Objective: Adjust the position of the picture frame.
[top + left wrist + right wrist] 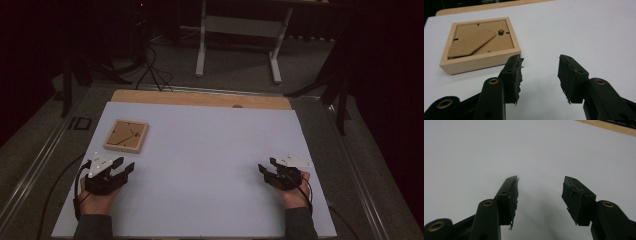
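Wooden picture frame (126, 135) lies face-down, cardboard backing up, on the white counter (210, 165), left-centre of the high view, w/ the left hand-held gripper (126, 165) just below it, not touching. Left gripper view: frame at upper left, just beyond the left jaw tip; jaws spread, nothing btwn them. Right hand-held gripper (266, 167) sits lower right of the high view, well apart from the frame, jaws also released & empty over bare counter.

Bare white board (210, 165) between both tongs, wooden frame (126, 135) (lying flat) just beyond left tongs (122, 167)
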`<state>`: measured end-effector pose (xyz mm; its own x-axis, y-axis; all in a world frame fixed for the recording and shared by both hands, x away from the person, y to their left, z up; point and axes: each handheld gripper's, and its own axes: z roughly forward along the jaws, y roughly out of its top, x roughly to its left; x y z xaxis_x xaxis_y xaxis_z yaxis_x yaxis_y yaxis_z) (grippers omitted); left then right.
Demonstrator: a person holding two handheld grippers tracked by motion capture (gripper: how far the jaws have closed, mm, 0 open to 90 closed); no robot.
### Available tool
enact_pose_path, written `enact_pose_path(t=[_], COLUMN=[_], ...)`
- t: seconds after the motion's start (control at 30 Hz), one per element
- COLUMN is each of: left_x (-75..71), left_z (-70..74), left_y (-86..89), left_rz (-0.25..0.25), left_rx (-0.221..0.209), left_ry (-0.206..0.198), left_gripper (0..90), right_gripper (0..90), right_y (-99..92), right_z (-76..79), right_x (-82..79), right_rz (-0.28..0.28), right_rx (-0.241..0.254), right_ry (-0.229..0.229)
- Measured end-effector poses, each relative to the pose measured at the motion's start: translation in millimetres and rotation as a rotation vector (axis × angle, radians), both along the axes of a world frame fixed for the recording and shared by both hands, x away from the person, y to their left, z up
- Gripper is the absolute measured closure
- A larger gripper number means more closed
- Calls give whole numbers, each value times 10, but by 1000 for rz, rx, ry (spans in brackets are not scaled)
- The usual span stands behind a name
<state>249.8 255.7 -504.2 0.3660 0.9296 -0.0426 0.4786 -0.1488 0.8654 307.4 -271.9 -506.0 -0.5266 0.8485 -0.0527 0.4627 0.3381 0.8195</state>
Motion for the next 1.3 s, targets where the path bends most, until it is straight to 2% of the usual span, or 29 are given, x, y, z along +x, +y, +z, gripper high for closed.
enact_pose_path(t=[0.17, 0.3, 0.6, 0.77, 0.83, 0.9, 1.03, 1.3], left_x=[10, 31, 65, 78, 85, 105, 133, 240], left_z=[7, 1, 6, 13, 15, 51, 101, 146], left_y=[28, 34, 24, 37, 55, 77, 114, 259], left_rz=[-17, -36, -61, -57, -46, -21, -5, 53], left_rx=[-9, 9, 26, 28, 16, 31, 36, 20], left_ry=[4, 16, 40, 42, 40, 31, 19, 9], left_gripper=[565, 615, 892, 897, 898, 898, 899, 899], right_gripper=[459, 463, 457, 453, 452, 453, 450, 441], right_y=[33, 71, 95, 108, 113, 125, 151, 155], right_z=[8, 37, 35, 32, 32, 29, 33, 51], right_x=[1, -9, -16, -22, -26, -30, -40, -62], right_rz=[20, 40, 65, 71, 74, 76, 87, 95], right_rx=[-3, 9, 15, 14, 14, 16, 15, 20], right_ry=[-5, -13, -6, -4, -7, -3, -11, -21])
